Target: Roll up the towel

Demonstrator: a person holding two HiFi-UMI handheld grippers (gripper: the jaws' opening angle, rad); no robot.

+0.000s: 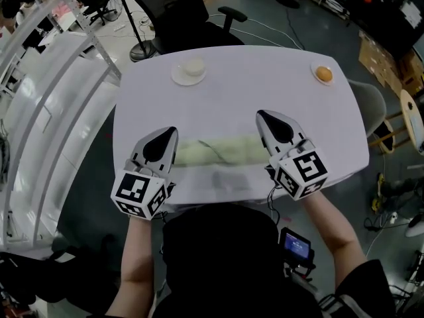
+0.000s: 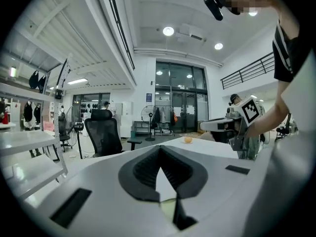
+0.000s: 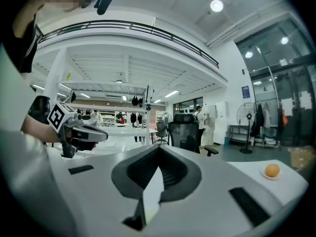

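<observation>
At six o'clock on the white surface [image 1: 252, 78], the left hand-held gripper [image 1: 171, 134] and right hand-held gripper [image 1: 263, 118], both pressed together, flank the pale-green rolled towel [image 1: 215, 152]; unheld, it may unfurl.

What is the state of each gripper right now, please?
Left gripper: closed on one end of the towel.
Right gripper: closed, seemingly on the towel's other end.

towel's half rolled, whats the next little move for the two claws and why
Probably turn the towel one more turn toward the person. The left claw and right claw are both shut at the roll's two ends, and a flat unrolled strip seems to lie between the roll and the table's near edge.
</observation>
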